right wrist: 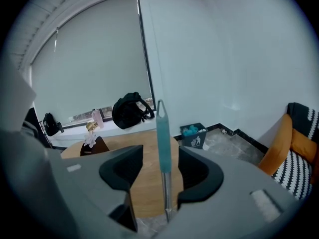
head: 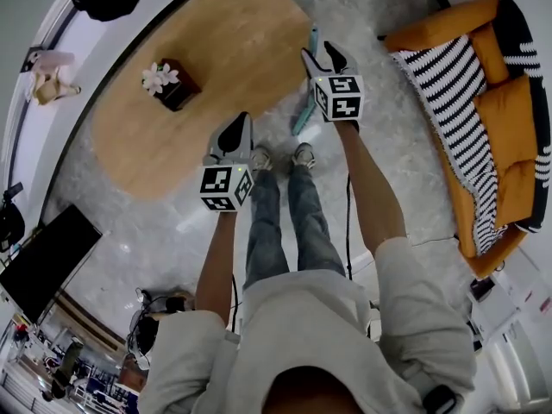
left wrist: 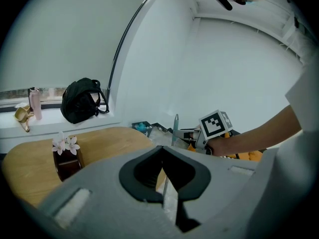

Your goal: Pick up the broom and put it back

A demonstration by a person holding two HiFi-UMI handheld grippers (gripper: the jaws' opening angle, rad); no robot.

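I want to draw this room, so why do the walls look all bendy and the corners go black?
Head view: the wide lens curves the sofa's straight sides, and the light is even. Left gripper view: black corners, a curved wall, and the close jaws look blurry. Right gripper view: the same dark ring; the broom handle between the jaws looks soft, and the window blind glows pale.

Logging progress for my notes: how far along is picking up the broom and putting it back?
Done: the right gripper is lined up, the broom handle upright between its jaws, by the wooden table. In hand: nothing gripped; jaws open, gaps either side of the handle; left gripper shut, empty. Left: close, lift, put it back.
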